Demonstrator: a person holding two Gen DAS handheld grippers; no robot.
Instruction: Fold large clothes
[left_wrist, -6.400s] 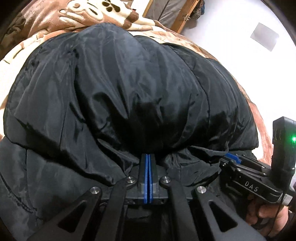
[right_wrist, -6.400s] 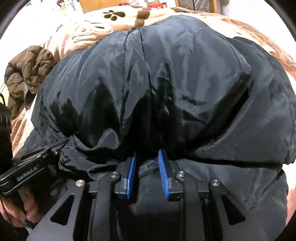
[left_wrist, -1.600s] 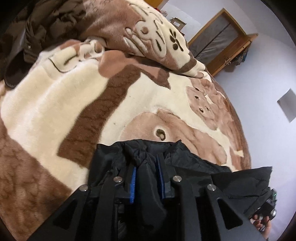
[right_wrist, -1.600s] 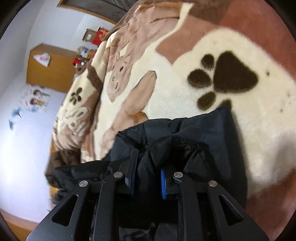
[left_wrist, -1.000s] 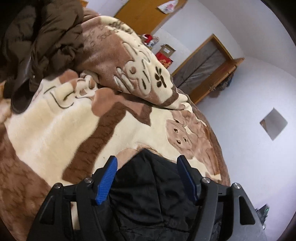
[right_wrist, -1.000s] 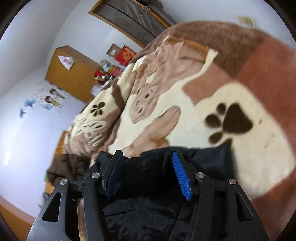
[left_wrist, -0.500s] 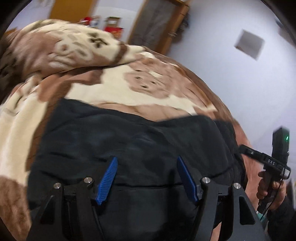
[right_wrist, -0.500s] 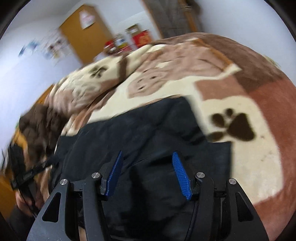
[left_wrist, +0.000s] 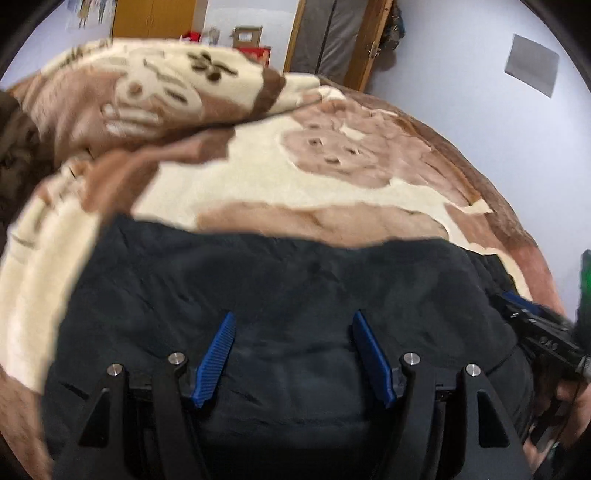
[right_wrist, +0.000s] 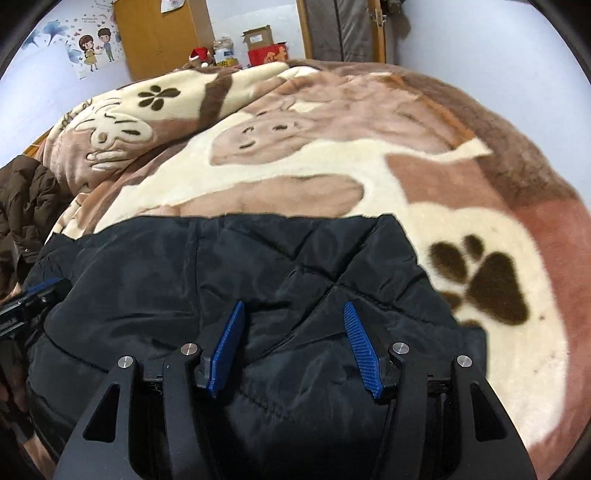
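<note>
A black padded jacket (left_wrist: 280, 291) lies folded on the bed, its far edge straight across the brown and cream blanket (left_wrist: 258, 184). It also shows in the right wrist view (right_wrist: 258, 266). My left gripper (left_wrist: 293, 321) is open and empty above the jacket's near left part. My right gripper (right_wrist: 293, 312) is open and empty above its near right part. Each gripper shows at the edge of the other's view: the right gripper (left_wrist: 532, 325) and the left gripper (right_wrist: 33, 295).
A brown jacket (right_wrist: 26, 206) lies heaped at the bed's left side. A bunched fold of blanket (right_wrist: 140, 107) rises at the far left. Behind the bed stand a wooden cabinet (right_wrist: 162, 33), boxes (right_wrist: 258, 40) and a door (right_wrist: 340, 29).
Both grippers carried the jacket's edge forward over the bed, let go and opened. They have since drawn back, so the folded jacket now lies flat in front of them.
</note>
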